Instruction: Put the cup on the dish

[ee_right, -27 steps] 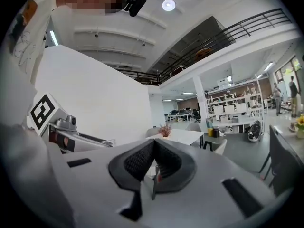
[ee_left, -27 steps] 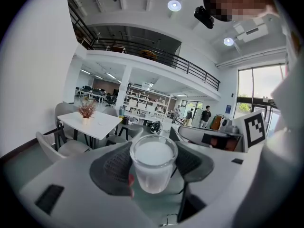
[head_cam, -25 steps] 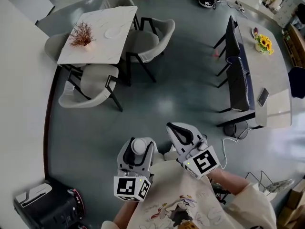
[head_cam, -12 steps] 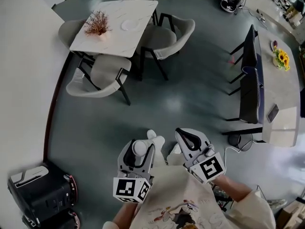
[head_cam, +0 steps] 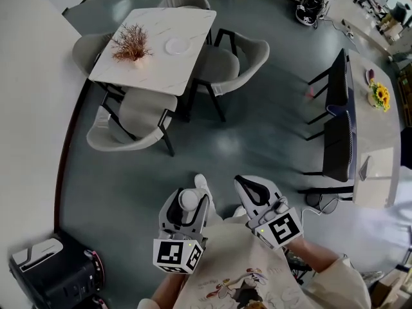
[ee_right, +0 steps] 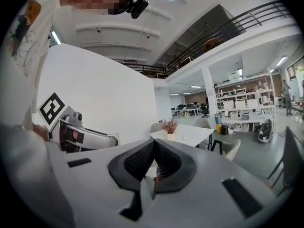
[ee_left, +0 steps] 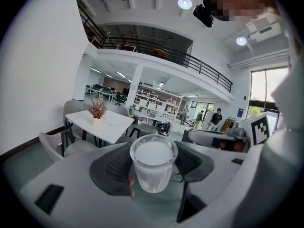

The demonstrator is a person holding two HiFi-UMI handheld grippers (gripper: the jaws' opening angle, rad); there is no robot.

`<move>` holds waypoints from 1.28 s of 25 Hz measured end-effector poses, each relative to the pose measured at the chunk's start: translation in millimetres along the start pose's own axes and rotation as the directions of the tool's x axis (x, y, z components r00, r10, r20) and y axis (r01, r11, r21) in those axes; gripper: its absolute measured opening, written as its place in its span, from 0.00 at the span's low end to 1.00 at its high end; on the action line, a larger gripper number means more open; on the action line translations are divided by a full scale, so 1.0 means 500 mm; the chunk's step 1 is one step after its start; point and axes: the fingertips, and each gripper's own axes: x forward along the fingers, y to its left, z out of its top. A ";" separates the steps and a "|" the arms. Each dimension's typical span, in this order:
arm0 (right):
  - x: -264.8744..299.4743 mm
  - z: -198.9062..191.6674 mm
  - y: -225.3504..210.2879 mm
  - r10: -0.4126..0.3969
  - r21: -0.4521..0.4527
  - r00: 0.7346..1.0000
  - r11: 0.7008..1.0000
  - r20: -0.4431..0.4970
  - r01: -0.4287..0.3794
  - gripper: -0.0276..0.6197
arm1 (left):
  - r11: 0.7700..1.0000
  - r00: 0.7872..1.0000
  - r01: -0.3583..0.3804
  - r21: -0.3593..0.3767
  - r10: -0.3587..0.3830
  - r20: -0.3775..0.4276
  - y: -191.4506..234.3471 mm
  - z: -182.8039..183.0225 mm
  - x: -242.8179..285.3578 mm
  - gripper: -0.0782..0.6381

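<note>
1. The left tool (head_cam: 187, 201) clamps one clear cup (ee_left: 153, 170) between its jaws; the cup's inside looks white, contents unclear.
2. The right tool (ee_right: 153, 166), just right of it, is closed with nothing held.
3. One dish (head_cam: 176, 46) lies well ahead of both tools on the white worktop (head_cam: 161, 73), beside one plant (head_cam: 131, 42); open floor (head_cam: 244, 134) lies between, and four chairs (head_cam: 132, 118) ring the worktop.

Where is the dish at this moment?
In the head view, the dish lies on the white table at the upper left, just to the right of the dried plant.
</note>
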 end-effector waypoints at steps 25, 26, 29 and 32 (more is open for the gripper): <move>0.368 0.113 -0.081 -0.179 -0.018 0.984 0.984 0.008 0.179 0.05 | 0.983 0.983 0.182 0.027 -0.182 -0.009 0.295 0.217 0.228 0.49; 0.374 0.116 -0.093 -0.184 -0.015 0.983 0.983 0.013 0.184 0.05 | 0.981 0.982 0.189 0.032 -0.189 -0.010 0.293 0.221 0.241 0.49; 0.401 0.122 -0.128 -0.192 -0.006 0.981 0.981 0.023 0.193 0.05 | 0.979 0.980 0.197 0.047 -0.196 -0.019 0.297 0.234 0.282 0.49; 0.440 0.123 -0.169 -0.181 0.001 0.983 0.983 0.020 0.181 0.05 | 0.981 0.982 0.187 0.049 -0.186 -0.028 0.310 0.250 0.333 0.49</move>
